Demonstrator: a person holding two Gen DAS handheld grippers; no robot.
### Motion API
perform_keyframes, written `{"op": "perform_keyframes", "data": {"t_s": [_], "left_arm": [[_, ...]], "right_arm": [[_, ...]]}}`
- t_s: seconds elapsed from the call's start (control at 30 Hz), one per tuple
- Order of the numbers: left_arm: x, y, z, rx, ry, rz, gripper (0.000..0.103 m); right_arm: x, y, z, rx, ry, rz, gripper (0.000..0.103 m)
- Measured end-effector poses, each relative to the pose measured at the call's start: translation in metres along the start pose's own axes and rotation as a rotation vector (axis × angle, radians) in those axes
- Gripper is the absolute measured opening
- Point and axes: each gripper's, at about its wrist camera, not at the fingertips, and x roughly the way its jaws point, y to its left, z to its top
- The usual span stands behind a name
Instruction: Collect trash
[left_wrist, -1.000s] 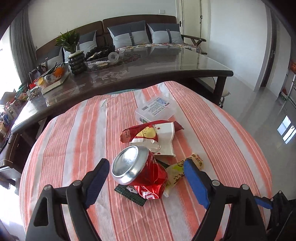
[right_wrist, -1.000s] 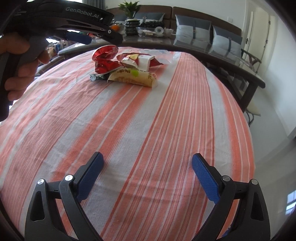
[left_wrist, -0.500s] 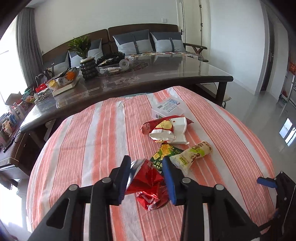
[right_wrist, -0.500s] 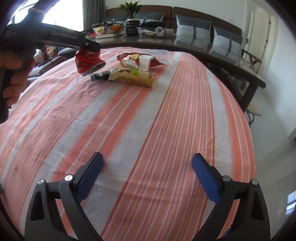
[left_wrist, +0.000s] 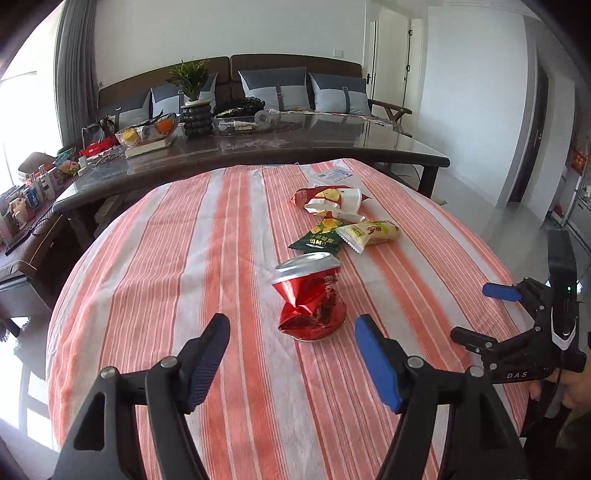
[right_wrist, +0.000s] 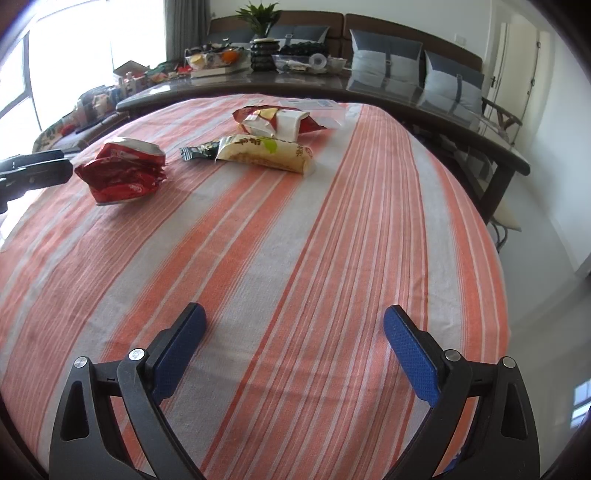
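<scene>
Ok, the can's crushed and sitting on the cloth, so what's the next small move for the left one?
Probably reach past the can to the green wrapper just beyond it. The left gripper has just opened its jaws, which stand clear of the can, and the wrappers lie loose on the tablecloth.

Bare striped tablecloth (right_wrist: 295, 240) up front, crushed can (left_wrist: 312, 297), wrappers (left_wrist: 354, 230) blocking farther back

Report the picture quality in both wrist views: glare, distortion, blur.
Left wrist view: window blown out at left, fisheye bends the glass table, can sharp. Right wrist view: window overexposed, tablecloth stripes curve outward, no motion blur.
</scene>
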Motion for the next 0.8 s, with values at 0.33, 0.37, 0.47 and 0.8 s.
{"op": "perform_keyframes", "data": {"t_s": [0.33, 0.37, 0.47, 0.8], "left_arm": [[0.053, -0.009, -0.016, -0.006, 0.134, -0.046, 0.076], [0.057, -0.010, -0.016, -0.009, 0.140, -0.039, 0.076], [0.068, -0.011, -0.012, -0.022, 0.144, -0.027, 0.076], [0.085, 0.003, 0.005, -0.100, 0.143, 0.075, 0.076]], "right_arm": [[0.000, -0.001, 0.000, 0.001, -0.004, -0.001, 0.097], [-0.001, -0.001, 0.000, 0.001, -0.005, -0.001, 0.097], [-0.001, -0.001, 0.000, 0.001, -0.006, -0.001, 0.097], [-0.001, -0.002, -0.001, 0.001, -0.007, 0.000, 0.097]]}}
